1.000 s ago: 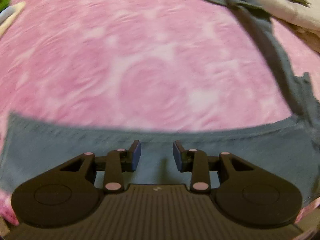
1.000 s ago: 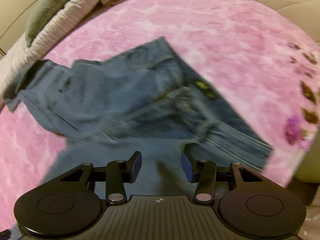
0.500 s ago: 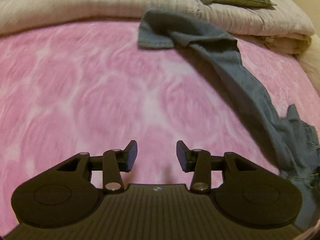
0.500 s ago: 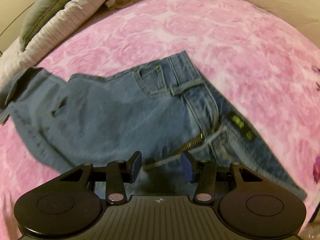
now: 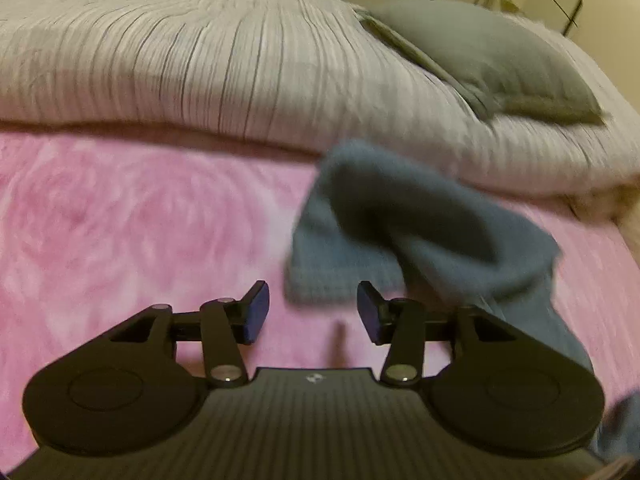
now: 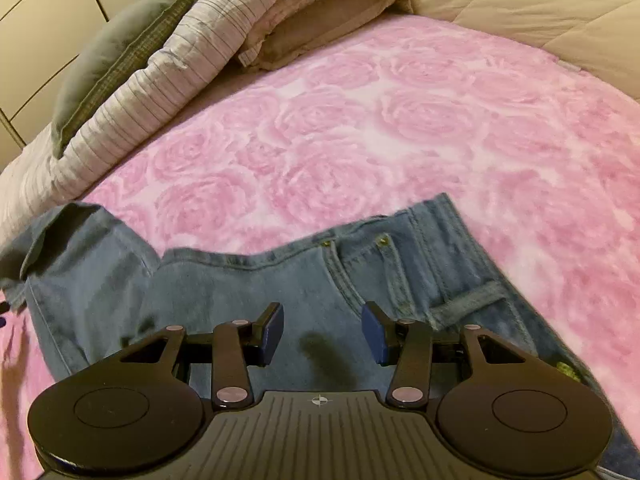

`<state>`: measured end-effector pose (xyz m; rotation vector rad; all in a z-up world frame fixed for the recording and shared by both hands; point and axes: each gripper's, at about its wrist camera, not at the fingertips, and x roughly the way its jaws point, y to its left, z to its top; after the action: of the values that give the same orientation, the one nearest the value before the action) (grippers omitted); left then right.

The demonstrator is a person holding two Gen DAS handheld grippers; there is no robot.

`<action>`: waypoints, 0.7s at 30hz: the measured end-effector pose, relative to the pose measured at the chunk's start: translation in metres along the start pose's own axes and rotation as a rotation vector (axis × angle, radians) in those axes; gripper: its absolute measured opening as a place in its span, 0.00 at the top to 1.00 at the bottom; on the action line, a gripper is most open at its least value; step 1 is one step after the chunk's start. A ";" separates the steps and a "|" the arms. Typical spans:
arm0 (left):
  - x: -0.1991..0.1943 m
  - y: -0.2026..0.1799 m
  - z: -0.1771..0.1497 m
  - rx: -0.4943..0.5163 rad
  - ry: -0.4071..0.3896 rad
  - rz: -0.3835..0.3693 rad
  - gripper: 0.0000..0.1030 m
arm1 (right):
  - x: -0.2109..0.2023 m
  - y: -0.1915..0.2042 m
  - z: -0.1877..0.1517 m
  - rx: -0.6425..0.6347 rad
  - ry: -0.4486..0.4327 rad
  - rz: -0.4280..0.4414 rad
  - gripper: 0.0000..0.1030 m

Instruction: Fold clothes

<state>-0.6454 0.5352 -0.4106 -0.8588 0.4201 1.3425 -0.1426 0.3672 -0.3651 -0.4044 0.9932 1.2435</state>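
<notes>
Denim jeans (image 6: 248,292) beneath both parted, empty hand-held grippers.

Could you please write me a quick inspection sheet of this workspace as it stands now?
Surface: pink rose-patterned blanket on a bed.
Job's things: blue jeans lying spread out, not yet folded; leg end rumpled and doubled over.
Clutter: striped quilt bunched at the bed's edge, grey pillow on it.
Grippers: left gripper open, jaws just widened, empty, near the leg end; right gripper open, empty, over the jeans.
Cables: nothing seen.
Surroundings: beige padded panel.
</notes>
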 end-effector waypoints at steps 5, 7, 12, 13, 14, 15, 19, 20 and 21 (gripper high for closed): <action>-0.002 0.013 0.013 -0.114 0.026 -0.180 1.00 | 0.011 0.006 -0.001 -0.003 0.031 -0.011 0.54; -0.041 0.017 0.017 -0.141 0.005 -0.254 1.00 | 0.012 0.006 -0.003 -0.006 0.044 -0.022 0.54; -0.197 0.032 0.046 -0.346 -0.131 -0.405 1.00 | 0.009 -0.002 0.004 0.037 0.061 -0.039 0.54; -0.223 0.032 0.054 -0.386 -0.161 -0.409 1.00 | 0.008 -0.002 0.008 0.045 0.062 -0.041 0.54; -0.246 0.034 0.063 -0.440 -0.192 -0.406 1.00 | 0.007 -0.002 0.011 0.052 0.063 -0.044 0.54; -0.267 0.036 0.073 -0.500 -0.223 -0.402 1.00 | 0.006 -0.001 0.014 0.055 0.061 -0.040 0.54; -0.278 0.048 0.120 -0.736 -0.293 -0.325 0.96 | 0.008 0.012 0.031 0.056 0.059 -0.006 0.54; -0.259 0.054 0.131 -0.782 -0.293 -0.296 0.89 | 0.009 0.016 0.034 0.054 0.058 0.009 0.54; -0.236 0.060 0.142 -0.824 -0.296 -0.268 0.82 | 0.010 0.021 0.036 0.049 0.060 0.022 0.54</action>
<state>-0.7827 0.4824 -0.1695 -1.2999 -0.5099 1.3603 -0.1478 0.4064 -0.3487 -0.3950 1.0802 1.2305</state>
